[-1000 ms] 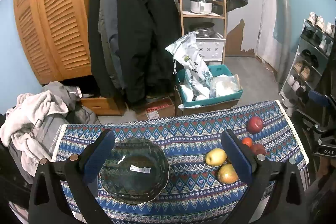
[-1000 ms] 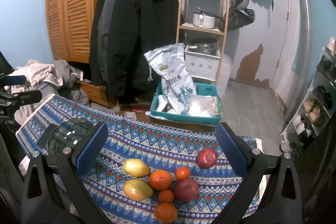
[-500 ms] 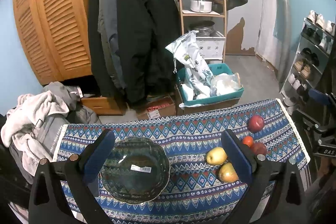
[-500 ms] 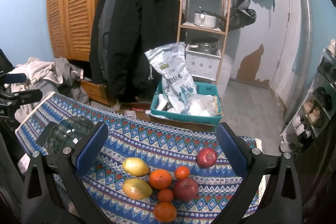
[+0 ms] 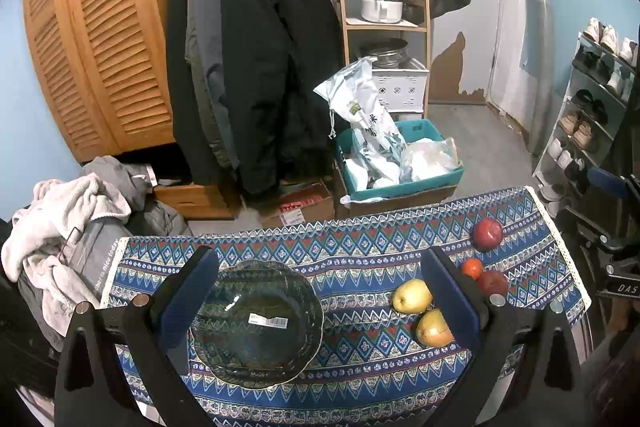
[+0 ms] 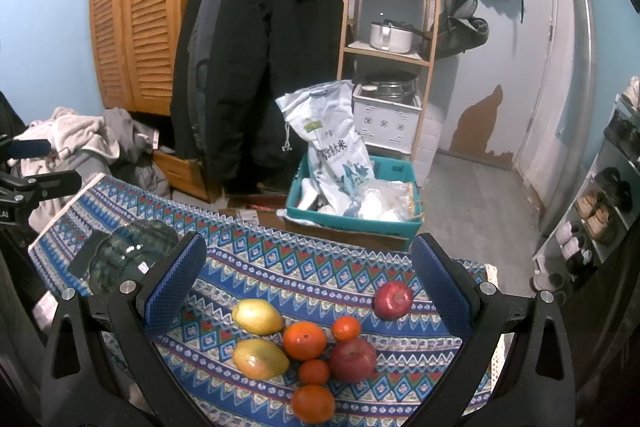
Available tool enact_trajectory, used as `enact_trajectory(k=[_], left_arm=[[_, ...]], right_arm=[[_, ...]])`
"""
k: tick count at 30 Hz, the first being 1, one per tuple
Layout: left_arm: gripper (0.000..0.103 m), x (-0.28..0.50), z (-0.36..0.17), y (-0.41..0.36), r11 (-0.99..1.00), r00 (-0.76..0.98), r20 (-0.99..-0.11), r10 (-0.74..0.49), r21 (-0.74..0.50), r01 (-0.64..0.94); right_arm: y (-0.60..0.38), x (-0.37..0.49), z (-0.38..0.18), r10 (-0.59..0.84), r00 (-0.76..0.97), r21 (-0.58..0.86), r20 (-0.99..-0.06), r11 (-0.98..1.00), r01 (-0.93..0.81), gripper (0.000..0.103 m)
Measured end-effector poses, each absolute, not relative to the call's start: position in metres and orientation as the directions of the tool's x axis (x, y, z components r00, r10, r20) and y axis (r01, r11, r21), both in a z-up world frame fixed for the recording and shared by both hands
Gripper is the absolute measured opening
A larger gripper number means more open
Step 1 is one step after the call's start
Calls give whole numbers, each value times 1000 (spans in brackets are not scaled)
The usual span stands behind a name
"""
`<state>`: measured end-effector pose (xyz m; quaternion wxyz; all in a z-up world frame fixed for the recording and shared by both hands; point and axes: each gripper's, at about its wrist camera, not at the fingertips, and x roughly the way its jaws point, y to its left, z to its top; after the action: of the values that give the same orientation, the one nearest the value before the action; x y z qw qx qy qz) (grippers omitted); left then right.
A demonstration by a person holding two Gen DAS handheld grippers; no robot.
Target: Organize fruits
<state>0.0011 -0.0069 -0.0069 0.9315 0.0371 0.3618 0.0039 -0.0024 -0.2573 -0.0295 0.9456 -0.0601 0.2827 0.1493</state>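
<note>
Nothing is picked yet. Both my left tongs [image 5: 320,299] and right tongs [image 6: 308,283] gape wide, empty. The fruits [image 6: 304,341] cluster on the worktop [image 6: 280,267] under my right; the bowl [image 5: 256,323] sits under my left. Next, I'd lower my right around one fruit.

Two fisheye views looked forward and slightly down from above the near edge of a cloth-covered bench [image 5: 360,251], toward hanging coats [image 6: 256,67]. The left tool's [image 5: 320,303] camera sat close over a glass bowl [image 5: 256,323]. The right tool's [image 6: 308,287] camera sat close over the fruit cluster [image 6: 304,341]. Both views showed bowl, fruit and coats.
</note>
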Motion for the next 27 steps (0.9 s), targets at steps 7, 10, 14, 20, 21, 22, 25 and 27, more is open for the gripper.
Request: enact_trajectory(k=[7,10,14,20,21,22,25,27], left_arm=[[102,1,-7,-7,997,738,-674,34,73,20],[102,-1,-10,-8,997,736,-676,33,74,24],[102,0,-13,-10,997,733,-679,30,75,29],[102,0,-16,-11,997,725,-688,24,73,36],[102,1,-15,-11,997,725,-688,24,72,35],[102,1,-16,-10,997,725,-688,24,72,35],[102,1,-16,-11,997,724,-689,23,71,35],[102,1,-16,-11,997,725,-689,23,71,36]], right_arm=[[-257,-2,-29,247,796,-30,-553,949,-315,100],[-257,-2,-29,246,796,-31,-553,949,-315,100],[-257,-2,-29,245,795,-32,-554,948,-315,100],[-257,-3,-31,244,794,-34,-556,948,-315,100],[-257,-3,-31,245,794,-34,-557,948,-316,100],[-257,-3,-31,244,794,-35,-557,948,-316,100],[-257,-3,-32,243,794,-36,-557,948,-316,100],[-258,-4,-33,245,794,-35,-556,948,-317,100]])
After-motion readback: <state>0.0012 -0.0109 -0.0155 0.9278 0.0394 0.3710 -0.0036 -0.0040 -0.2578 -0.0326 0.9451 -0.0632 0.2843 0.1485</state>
